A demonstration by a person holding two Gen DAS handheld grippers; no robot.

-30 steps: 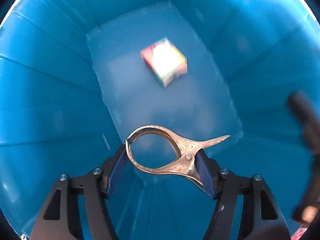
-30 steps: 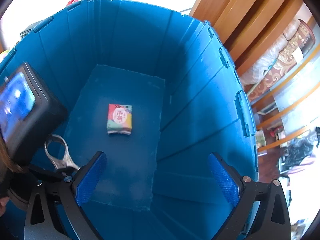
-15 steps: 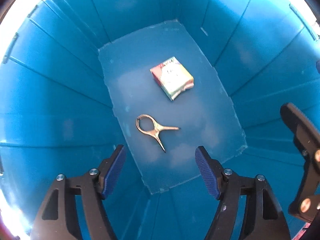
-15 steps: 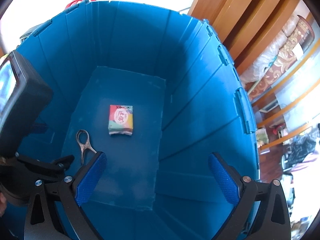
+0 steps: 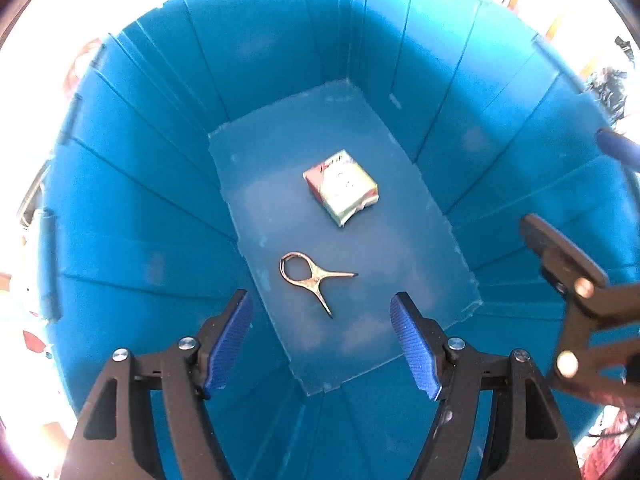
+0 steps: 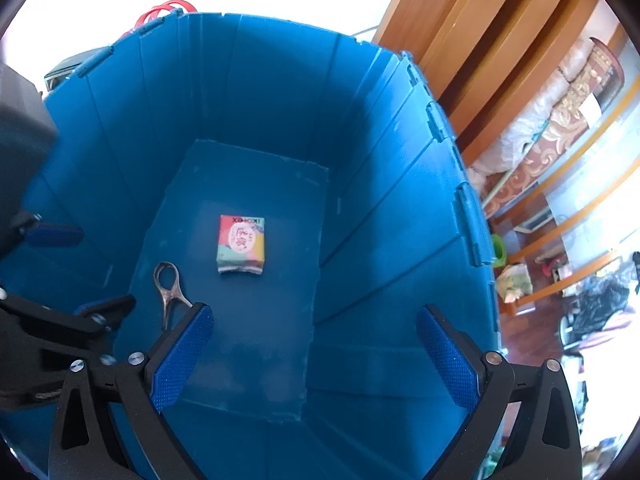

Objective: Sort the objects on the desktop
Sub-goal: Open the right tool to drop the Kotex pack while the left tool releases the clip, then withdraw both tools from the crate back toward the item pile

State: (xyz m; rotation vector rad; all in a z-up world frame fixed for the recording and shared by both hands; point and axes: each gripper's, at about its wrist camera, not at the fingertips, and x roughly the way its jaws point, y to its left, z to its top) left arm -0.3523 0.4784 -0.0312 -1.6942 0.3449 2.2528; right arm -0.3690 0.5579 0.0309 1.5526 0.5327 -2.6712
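A deep blue bin (image 5: 140, 200) fills both views. On its floor lies a metal spring clip (image 5: 308, 278), loop to the left and legs splayed right, with nothing touching it. Beyond it rests a small colourful tissue pack (image 5: 342, 186). My left gripper (image 5: 320, 298) hovers high above the clip, open and empty. My right gripper (image 6: 314, 312) is also open and empty over the bin (image 6: 280, 100); the clip (image 6: 168, 284) shows just past its left fingertip, and the tissue pack (image 6: 241, 244) lies mid-floor. The other gripper's black frame (image 5: 568, 272) intrudes at the right edge.
The bin's ribbed walls rise steeply on all sides. Outside it, wooden furniture (image 6: 460, 40) and a patterned sofa (image 6: 552, 132) stand to the right. A red looped item (image 6: 164, 10) pokes up behind the far rim.
A second ago my left gripper held the clip; it let go and the clip now lies on the bin floor. The left gripper has risen. The right gripper stayed put.
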